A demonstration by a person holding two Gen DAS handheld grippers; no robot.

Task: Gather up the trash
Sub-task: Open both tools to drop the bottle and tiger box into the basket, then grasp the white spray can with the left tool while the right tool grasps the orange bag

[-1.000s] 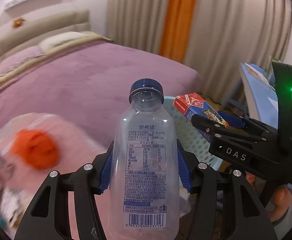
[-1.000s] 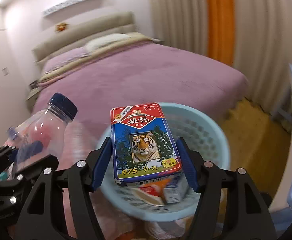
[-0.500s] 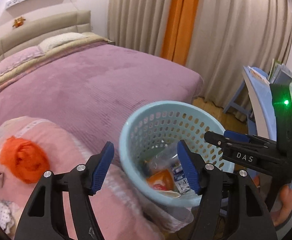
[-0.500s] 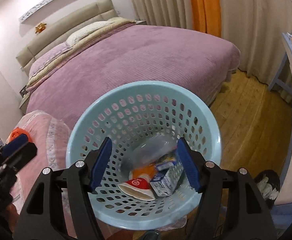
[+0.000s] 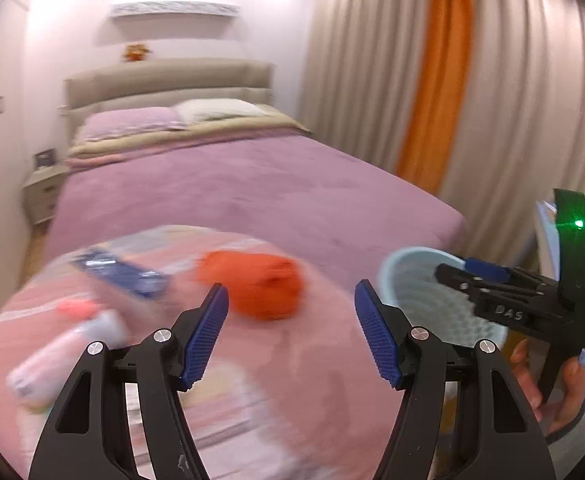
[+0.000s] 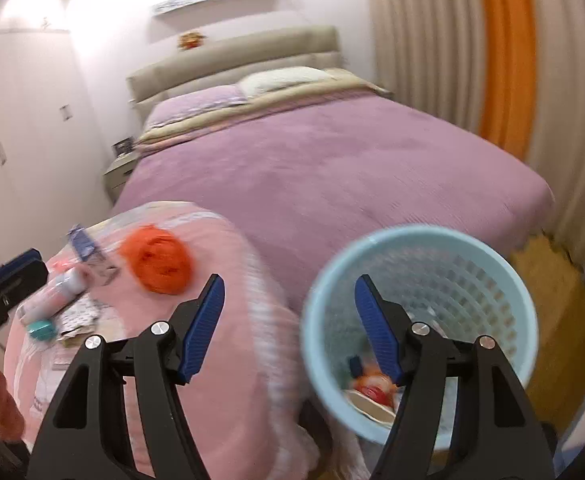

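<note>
Both tools are empty, their blue pads spread apart. The left tool (image 5: 290, 332) hangs over the pink-covered worktop (image 5: 276, 392), the orange crumpled wad (image 5: 258, 286) just ahead between its fingers — a blurred bottle (image 5: 62, 354) and blue wrapper (image 5: 122, 274) lie further left. The right tool (image 6: 288, 328) straddles the worktop edge and the light-blue basket (image 6: 512, 280), which already holds trash (image 6: 372, 390) at its bottom. Beyond — the purple bed (image 6: 332, 160).

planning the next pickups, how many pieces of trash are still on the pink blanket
About 4, blur permitting: an orange wad, a blue wrapper behind it, a pale bottle near the left edge, and a teal cap beside it. Scraps under them may be more.
</note>
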